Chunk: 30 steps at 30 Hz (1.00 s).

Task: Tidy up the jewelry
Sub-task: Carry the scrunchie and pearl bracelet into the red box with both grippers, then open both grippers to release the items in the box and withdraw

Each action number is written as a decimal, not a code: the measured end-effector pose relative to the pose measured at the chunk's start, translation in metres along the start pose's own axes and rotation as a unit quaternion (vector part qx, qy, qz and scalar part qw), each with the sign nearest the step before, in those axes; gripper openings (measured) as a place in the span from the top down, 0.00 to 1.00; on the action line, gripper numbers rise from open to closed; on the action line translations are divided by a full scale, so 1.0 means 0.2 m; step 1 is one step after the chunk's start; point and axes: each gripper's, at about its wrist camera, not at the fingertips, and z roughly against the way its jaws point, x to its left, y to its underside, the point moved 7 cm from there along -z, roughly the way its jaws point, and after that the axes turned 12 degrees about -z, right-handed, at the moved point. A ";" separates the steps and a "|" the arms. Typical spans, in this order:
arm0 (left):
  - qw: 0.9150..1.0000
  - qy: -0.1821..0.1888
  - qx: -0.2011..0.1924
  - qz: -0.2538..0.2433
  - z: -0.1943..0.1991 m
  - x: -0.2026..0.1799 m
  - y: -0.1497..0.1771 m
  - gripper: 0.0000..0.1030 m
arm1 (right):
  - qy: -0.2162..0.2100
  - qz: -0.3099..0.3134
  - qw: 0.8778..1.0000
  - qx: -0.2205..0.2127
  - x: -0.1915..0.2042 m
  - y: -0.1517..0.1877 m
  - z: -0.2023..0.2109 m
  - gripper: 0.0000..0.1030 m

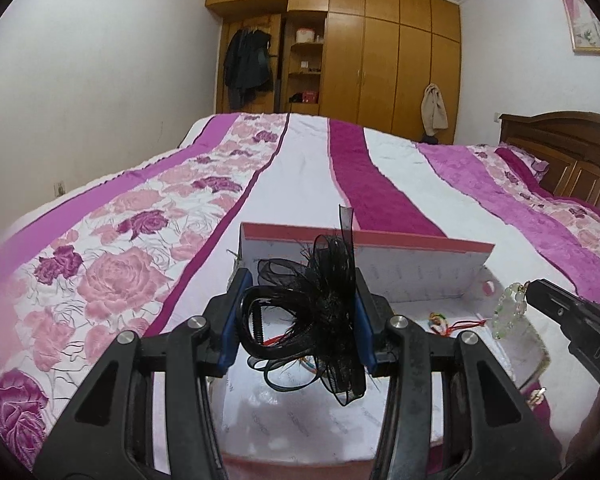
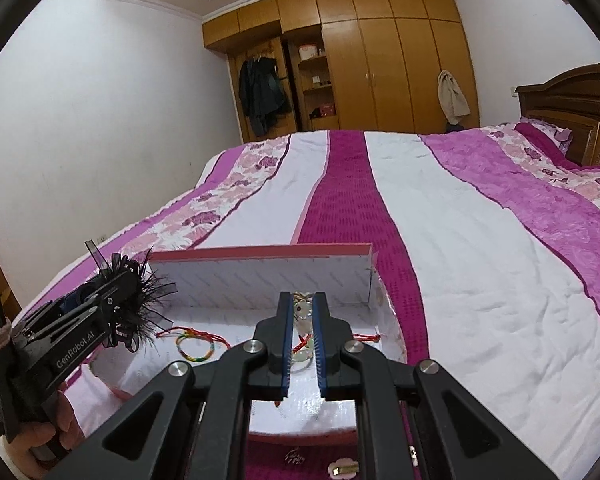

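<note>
My left gripper point(image 1: 298, 280) is shut on a black feather-and-ribbon hair ornament point(image 1: 320, 304), held above the open white box point(image 1: 420, 276) with a pink rim. My right gripper point(image 2: 302, 300) is shut on a pale green bead bracelet point(image 2: 303, 354) with a red cord, over the box's right part point(image 2: 260, 284). From the left wrist view the bracelet point(image 1: 510, 312) hangs at the right gripper's tip. A rainbow woven bracelet point(image 2: 195, 346) with red string lies on the box floor point(image 2: 236, 320). The left gripper with the ornament point(image 2: 148, 288) shows at left.
The box sits on a bed with a pink, magenta and white floral cover point(image 2: 460, 240). Small hair clips point(image 2: 342, 469) lie on the cover in front of the box. A wooden wardrobe point(image 2: 380, 60) and headboard point(image 2: 572, 108) stand behind.
</note>
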 end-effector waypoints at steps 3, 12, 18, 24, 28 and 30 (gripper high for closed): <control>1.000 0.001 0.013 0.002 -0.05 0.00 0.02 0.62 | 0.005 0.001 1.000 0.009 -0.01 0.02 -0.07 0.89; 0.999 0.006 0.049 0.000 -0.15 -0.01 0.08 0.61 | 0.021 -0.011 0.999 0.039 -0.11 0.07 -0.24 0.89; 0.997 0.020 0.068 -0.002 -0.18 -0.02 0.10 0.45 | 0.028 -0.025 0.997 0.061 -0.15 0.09 -0.30 0.89; 0.997 0.029 0.066 0.001 -0.14 -0.03 0.08 0.35 | 0.025 -0.044 0.996 0.071 -0.16 0.08 -0.29 0.64; 0.997 0.033 0.063 0.000 -0.10 -0.03 0.05 0.35 | 0.022 -0.049 0.996 0.065 -0.16 0.04 -0.25 0.61; 0.998 0.034 0.061 0.000 -0.07 -0.03 0.04 0.35 | 0.022 -0.049 0.997 0.060 -0.15 0.03 -0.23 0.57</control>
